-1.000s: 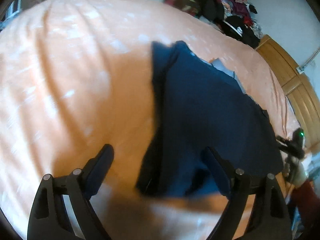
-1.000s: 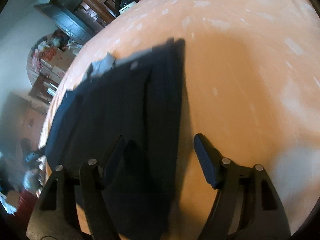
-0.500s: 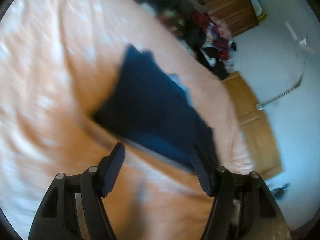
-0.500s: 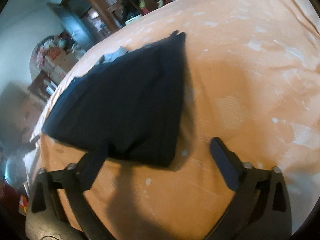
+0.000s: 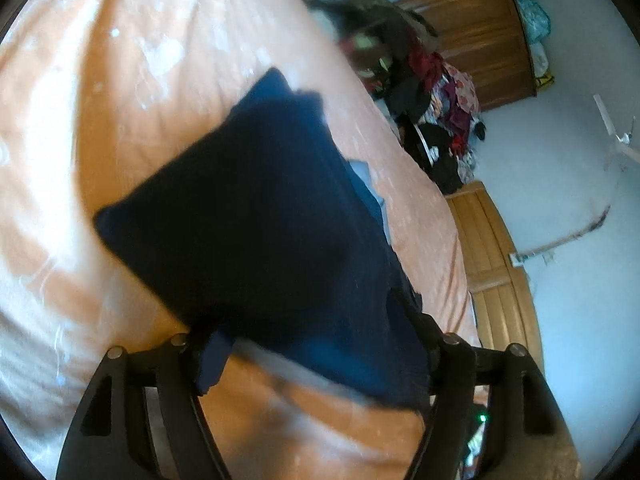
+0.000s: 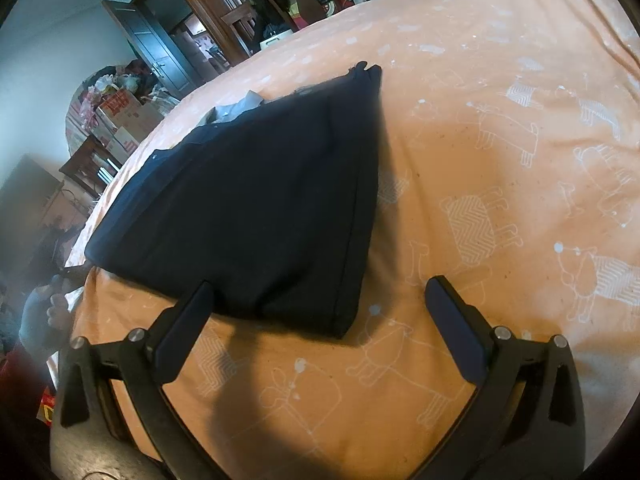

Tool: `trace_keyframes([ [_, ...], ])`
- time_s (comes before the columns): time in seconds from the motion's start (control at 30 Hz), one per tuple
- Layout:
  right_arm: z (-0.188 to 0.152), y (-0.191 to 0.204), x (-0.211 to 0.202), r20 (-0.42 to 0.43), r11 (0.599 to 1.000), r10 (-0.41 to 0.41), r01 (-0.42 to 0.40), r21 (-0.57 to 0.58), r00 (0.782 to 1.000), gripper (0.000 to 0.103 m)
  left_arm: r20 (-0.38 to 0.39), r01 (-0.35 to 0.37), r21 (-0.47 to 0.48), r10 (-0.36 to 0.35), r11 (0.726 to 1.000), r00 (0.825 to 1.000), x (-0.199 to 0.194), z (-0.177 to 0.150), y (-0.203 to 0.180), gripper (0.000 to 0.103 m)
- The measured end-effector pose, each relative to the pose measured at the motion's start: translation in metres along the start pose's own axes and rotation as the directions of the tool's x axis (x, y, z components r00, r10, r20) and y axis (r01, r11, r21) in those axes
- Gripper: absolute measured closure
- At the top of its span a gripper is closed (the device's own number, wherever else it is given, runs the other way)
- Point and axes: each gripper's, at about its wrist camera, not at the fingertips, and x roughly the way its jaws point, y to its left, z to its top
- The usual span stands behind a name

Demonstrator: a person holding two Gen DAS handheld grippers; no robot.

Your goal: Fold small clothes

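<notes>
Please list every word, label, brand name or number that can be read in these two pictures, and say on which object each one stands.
No text can be read in either view.
Cardboard boxes: red print, too blurred to read.
Dark blue garment: no label or print visible.
Orange bedsheet: only white animal drawings, no words.
Red object at the lower left edge: a yellow mark, too cut off to read.

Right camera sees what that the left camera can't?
Only the right view shows white animal drawings on the sheet, an open dark door, cardboard boxes and the open right gripper. Only the left view shows the wooden headboard, the ceiling fan and the left gripper. Both show the folded navy garment on the orange bed.
</notes>
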Motion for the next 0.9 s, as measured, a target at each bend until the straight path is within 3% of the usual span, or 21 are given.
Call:
trace_keyframes([
  [0.07,0.0,0.0,0.0,0.0,1.0,0.0,0.0,0.0,1.0,0.0,0.013,-0.038,0.009,0.038,0.999,0.999,0.008,0.003,-0.004,0.02],
  [0.2,0.0,0.0,-0.001,0.003,1.0,0.006,-0.006,0.002,1.0,0.0,0.067,-0.115,0.057,0.111,0.992,0.992,0.023,0.005,-0.007,0.017],
  [0.3,-0.001,0.0,-0.002,0.005,1.0,0.01,-0.01,0.004,1.0,0.0,0.087,-0.096,0.032,0.092,0.995,0.992,0.017,0.007,-0.001,0.017],
  [0.4,-0.001,0.0,-0.002,0.006,1.0,0.012,-0.012,0.005,1.0,0.0,0.133,-0.06,-0.005,0.06,0.998,0.989,0.005,0.011,0.005,0.053],
  [0.43,0.0,-0.001,-0.002,0.005,1.0,0.011,-0.011,0.006,1.0,0.0,0.146,-0.059,-0.002,0.059,0.998,0.988,0.001,0.013,0.005,0.074],
  [0.47,0.0,-0.001,-0.002,0.005,1.0,0.011,-0.011,0.006,1.0,0.0,0.149,-0.056,-0.003,0.056,0.998,0.987,0.001,0.016,0.006,0.081],
  [0.6,0.0,0.0,-0.002,0.004,1.0,0.007,-0.007,0.004,1.0,0.0,0.144,-0.051,-0.043,0.057,0.998,0.988,0.014,0.026,0.018,0.08],
  [0.77,0.003,0.01,-0.005,-0.035,0.998,-0.055,0.054,-0.015,0.998,0.001,0.152,-0.052,-0.087,0.064,0.995,0.986,0.033,0.041,0.02,0.07],
  [0.83,0.009,0.022,-0.015,-0.058,0.996,-0.079,0.078,-0.033,0.995,0.019,0.132,-0.071,-0.018,0.073,0.997,0.989,0.039,0.047,0.008,0.078],
  [0.87,0.013,0.03,-0.023,-0.05,0.996,-0.076,0.073,-0.045,0.996,0.022,0.136,-0.081,0.028,0.077,0.996,0.988,0.038,0.047,0.0,0.091],
  [0.9,0.019,0.043,-0.034,-0.029,0.995,-0.077,0.075,-0.069,0.997,0.02,0.146,-0.104,0.114,0.087,0.988,0.985,0.036,0.045,-0.015,0.094],
])
